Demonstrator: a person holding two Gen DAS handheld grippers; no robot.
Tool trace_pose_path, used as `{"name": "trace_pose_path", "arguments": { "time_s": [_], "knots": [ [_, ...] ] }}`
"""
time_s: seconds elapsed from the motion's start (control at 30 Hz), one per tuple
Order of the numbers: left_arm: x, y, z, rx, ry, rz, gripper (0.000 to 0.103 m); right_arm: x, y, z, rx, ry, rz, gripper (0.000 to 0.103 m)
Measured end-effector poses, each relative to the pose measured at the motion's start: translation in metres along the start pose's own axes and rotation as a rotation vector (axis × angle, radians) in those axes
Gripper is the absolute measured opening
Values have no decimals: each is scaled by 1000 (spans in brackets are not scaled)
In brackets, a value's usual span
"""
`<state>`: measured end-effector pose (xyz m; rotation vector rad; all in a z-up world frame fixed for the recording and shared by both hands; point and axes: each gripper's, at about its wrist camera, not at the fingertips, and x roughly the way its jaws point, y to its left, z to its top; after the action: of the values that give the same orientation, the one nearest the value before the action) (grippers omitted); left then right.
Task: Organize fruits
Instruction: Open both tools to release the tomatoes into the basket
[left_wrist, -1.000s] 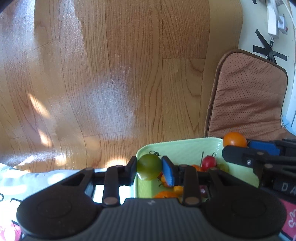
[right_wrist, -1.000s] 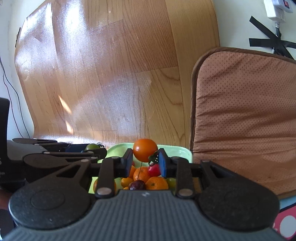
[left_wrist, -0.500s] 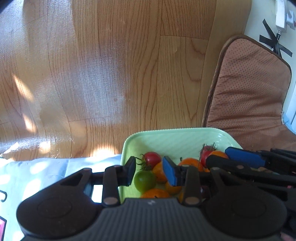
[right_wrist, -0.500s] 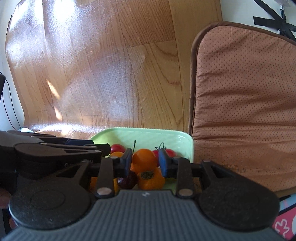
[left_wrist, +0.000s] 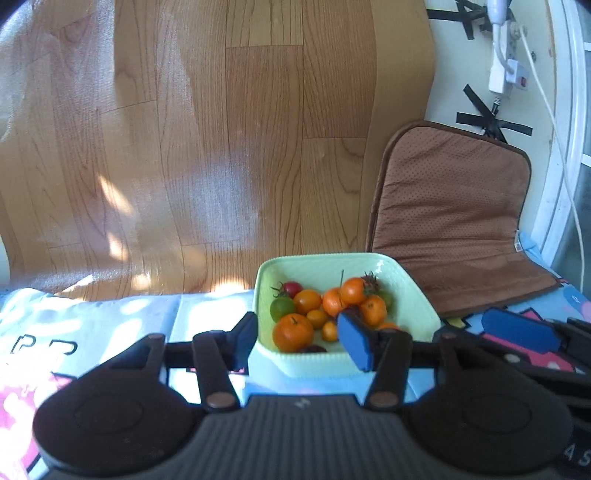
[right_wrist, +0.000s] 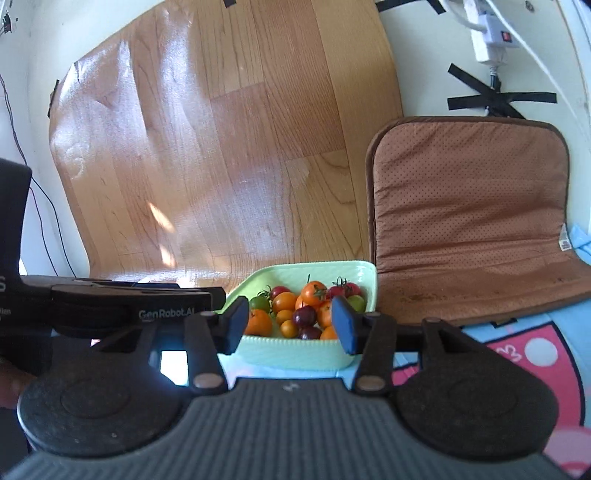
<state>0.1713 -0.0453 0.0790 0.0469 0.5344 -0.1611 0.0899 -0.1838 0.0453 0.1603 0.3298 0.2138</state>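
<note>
A pale green square bowl (left_wrist: 413, 291) holds several orange, red, green and dark tomatoes; it also shows in the right wrist view (right_wrist: 291, 354). A green tomato (left_wrist: 281, 308) lies at its left side, and an orange tomato (right_wrist: 313, 290) sits on top of the pile. My left gripper (left_wrist: 301, 338) is open and empty, raised above the bowl's near edge. My right gripper (right_wrist: 290, 326) is open and empty, above the bowl's near side. The left gripper's arm (right_wrist: 122, 310) shows at the left of the right wrist view.
A brown perforated cushion (left_wrist: 454, 218) lies right of the bowl, also in the right wrist view (right_wrist: 472, 210). A wood-pattern floor sheet (left_wrist: 221, 129) lies beyond. The bowl stands on a patterned play mat (right_wrist: 524, 354). A white power strip (left_wrist: 504, 70) with cables hangs on the wall.
Both grippers opened and let their tomatoes drop into the bowl: the left released the green one, the right the orange one. Both then pulled back and up from the bowl.
</note>
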Motion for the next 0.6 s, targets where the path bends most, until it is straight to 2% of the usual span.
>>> {"name": "trace_pose_path", "arguments": {
  "time_s": [0.1, 0.13, 0.17, 0.23, 0.33, 0.6],
  "knots": [
    [-33, -3, -20, 11, -13, 16, 60, -36, 11, -17, 18, -4, 1, 53],
    [-46, -3, -28, 15, -21, 20, 67, -47, 13, -23, 28, -5, 2, 53],
    [-57, -2, -34, 16, -31, 27, 82, -57, 16, -28, 34, -5, 2, 54],
    [-78, -1, -46, 14, -68, 46, 102, -77, 24, -38, 34, -4, 4, 55],
    [-108, -4, -63, 23, -97, 72, 103, -100, 34, -48, 23, -5, 3, 63],
    [-157, -2, -101, -37, -61, 88, 103, -151, 53, -61, 48, -23, 8, 79]
  ]
}}
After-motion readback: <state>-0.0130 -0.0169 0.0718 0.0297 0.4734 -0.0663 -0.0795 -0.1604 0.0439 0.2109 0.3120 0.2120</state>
